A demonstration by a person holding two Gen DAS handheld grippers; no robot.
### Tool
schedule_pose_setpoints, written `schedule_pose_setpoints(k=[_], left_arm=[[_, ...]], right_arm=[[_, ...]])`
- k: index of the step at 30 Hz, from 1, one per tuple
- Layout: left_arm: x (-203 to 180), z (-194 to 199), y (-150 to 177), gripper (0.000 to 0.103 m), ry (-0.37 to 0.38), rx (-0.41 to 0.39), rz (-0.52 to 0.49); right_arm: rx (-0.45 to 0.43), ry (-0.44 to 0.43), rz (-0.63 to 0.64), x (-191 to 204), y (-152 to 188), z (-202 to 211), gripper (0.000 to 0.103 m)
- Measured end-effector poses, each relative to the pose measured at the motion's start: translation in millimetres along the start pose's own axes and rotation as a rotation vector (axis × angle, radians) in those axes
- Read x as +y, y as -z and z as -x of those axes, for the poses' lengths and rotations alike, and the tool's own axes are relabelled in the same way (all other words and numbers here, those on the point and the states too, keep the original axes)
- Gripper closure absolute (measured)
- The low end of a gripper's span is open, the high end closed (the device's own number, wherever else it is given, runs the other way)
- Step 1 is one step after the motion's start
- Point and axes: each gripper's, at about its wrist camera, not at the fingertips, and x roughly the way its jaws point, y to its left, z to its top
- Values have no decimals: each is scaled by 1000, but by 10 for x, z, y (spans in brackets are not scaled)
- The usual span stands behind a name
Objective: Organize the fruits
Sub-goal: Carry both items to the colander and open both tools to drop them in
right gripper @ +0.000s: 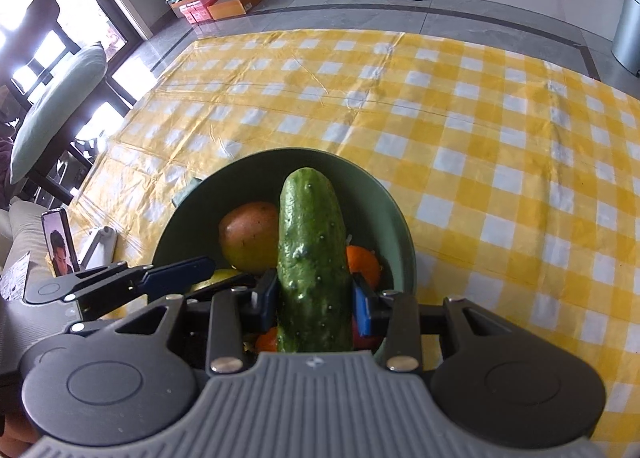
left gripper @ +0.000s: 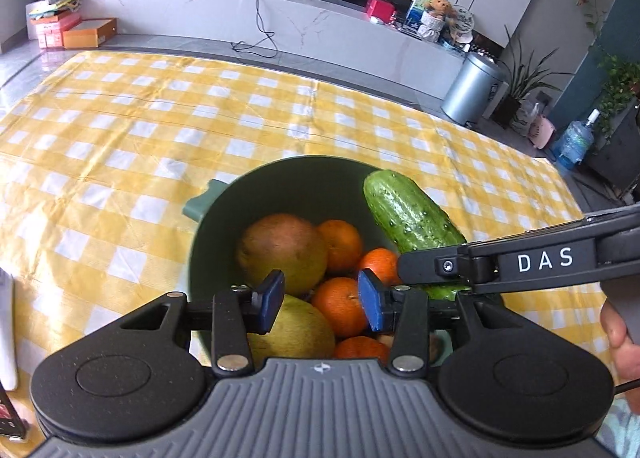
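One cucumber (right gripper: 312, 258) clamped in right gripper (right gripper: 316, 302), above bowl (right gripper: 400, 217)

A: What is the left gripper (left gripper: 320, 300) showing?

B: Black linkage arms are carrying silver rivets; blue pads (left gripper: 370, 304) are facing each other. Two round black housings are flanking a ribbed grey body bearing a small white emblem.

A: And the right gripper (right gripper: 314, 304)?

B: The same build is showing. From the left wrist view, white letters "DAS" are reading along its black finger, one screw sitting beside them. A hand (left gripper: 618, 342) is showing at the frame edge.
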Motion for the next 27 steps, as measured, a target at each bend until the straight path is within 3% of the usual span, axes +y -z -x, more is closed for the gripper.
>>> schedule_pose_setpoints(k=[17,22,27], left_arm=[[15,30,36,48,-23,-12,-10],[-23,100,30,45,-28,-27,-8],[-95,225,3,43,-4,-49,-7]], right_arm=[[46,31,-33,12,-25,-201,67],[20,45,-38,13,-27,-108,54],[-19,29,-61,-31,19,73,51]])
